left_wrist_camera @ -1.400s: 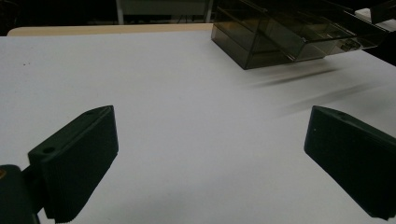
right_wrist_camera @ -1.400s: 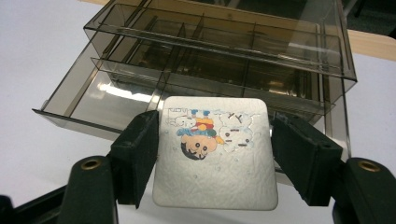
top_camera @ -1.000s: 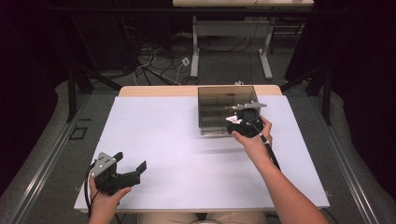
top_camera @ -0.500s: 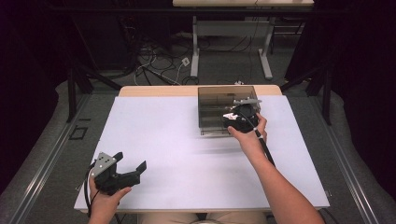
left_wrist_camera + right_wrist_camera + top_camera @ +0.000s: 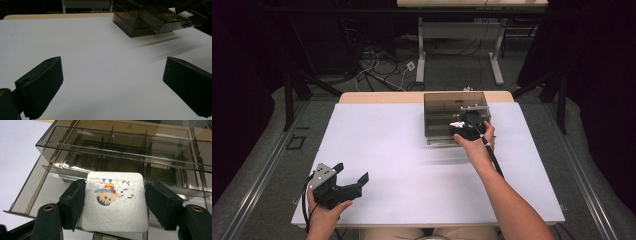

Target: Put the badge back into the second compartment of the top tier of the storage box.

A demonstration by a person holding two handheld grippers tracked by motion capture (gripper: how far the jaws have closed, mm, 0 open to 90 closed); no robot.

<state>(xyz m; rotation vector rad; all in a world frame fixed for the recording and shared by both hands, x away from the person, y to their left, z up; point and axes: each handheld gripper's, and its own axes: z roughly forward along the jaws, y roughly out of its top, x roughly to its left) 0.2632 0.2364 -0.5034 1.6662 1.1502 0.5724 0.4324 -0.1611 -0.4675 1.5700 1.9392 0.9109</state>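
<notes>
Moved a little farther over the box since a second ago: right gripper (image 5: 460, 124), clamped tight on a small white card (image 5: 115, 200) with a cartoon picture. Card squeezed between both black pads, flat, picture side up. Just under and past it, the smoky clear box (image 5: 120, 155) with its little compartments, open drawer sticking out. Near the table's (image 5: 412, 165) front left corner, left gripper (image 5: 352, 179), spread wide, holding nothing.

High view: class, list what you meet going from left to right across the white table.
Left hand-held gripper → smoked clear drawer box → right hand-held gripper holding a white cartoon card.
</notes>
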